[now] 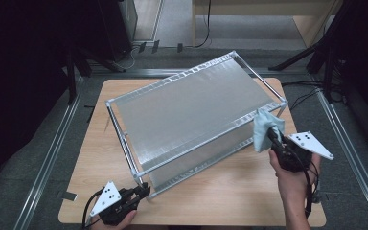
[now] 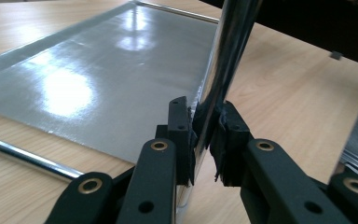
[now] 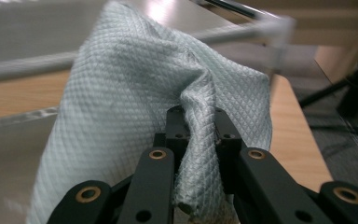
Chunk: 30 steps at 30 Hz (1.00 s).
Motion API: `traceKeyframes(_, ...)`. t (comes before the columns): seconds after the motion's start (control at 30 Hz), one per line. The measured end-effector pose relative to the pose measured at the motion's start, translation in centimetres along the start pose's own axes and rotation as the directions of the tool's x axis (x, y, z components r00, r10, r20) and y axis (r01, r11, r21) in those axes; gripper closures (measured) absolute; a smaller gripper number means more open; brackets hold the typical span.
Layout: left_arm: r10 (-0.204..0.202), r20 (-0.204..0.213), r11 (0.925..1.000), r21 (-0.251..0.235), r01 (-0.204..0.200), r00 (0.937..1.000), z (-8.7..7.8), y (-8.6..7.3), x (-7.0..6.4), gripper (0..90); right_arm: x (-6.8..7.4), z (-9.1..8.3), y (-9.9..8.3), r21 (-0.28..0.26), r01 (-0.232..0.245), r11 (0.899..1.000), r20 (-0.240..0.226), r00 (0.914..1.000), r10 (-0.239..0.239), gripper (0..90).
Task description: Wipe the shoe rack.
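The left gripper (image 1: 145, 190) is clamping the rack's post (image 2: 223, 65) (steadying it) while the right gripper (image 1: 271, 135) is pinching the cloth (image 1: 267, 125), probably about to wipe the shelf (image 1: 191, 108).

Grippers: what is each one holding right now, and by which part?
The left gripper is clamped on the shelf rack's upright chrome corner post, near its foot. The right gripper pinches the light blue cloth by a bunched fold near its lower edge.
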<state>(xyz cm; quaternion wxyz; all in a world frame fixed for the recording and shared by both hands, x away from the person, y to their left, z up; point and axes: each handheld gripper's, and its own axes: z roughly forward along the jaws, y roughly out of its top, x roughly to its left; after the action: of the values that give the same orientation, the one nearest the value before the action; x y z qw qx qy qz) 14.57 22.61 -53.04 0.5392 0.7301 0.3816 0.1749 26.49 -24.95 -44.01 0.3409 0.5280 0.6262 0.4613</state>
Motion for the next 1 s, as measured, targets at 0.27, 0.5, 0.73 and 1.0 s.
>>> traceKeyframes(0.27, -0.046, -0.05, 0.9988, -0.02, 0.045, 0.9977, -0.6, -0.1, 1.6, 78.1, 0.2, 3.8, -3.3, 0.127, 0.031, 0.991, -0.004, 0.9995, -0.031, 81.2)
traceKeyframes(0.5, -0.046, -0.054, 0.9988, -0.022, 0.044, 0.9975, -0.6, -0.2, 1.5, 78.2, 2.6, 9.0, -5.7, 0.202, 0.066, 0.977, -0.109, 0.9931, -0.044, 63.4)
traceKeyframes(0.73, -0.042, -0.053, 0.999, -0.02, 0.041, 0.9977, -0.6, -0.2, 1.7, 78.3, 4.8, 11.3, -7.8, 0.291, 0.214, 0.933, -0.157, 0.9722, -0.174, 68.0)
traceKeyframes(1.0, -0.062, -0.03, 0.9979, -0.024, 0.061, 0.9977, -1.0, -0.3, 1.8, 77.4, 4.5, 9.2, -8.0, 0.351, 0.223, 0.909, -0.186, 0.9685, -0.166, 77.3)
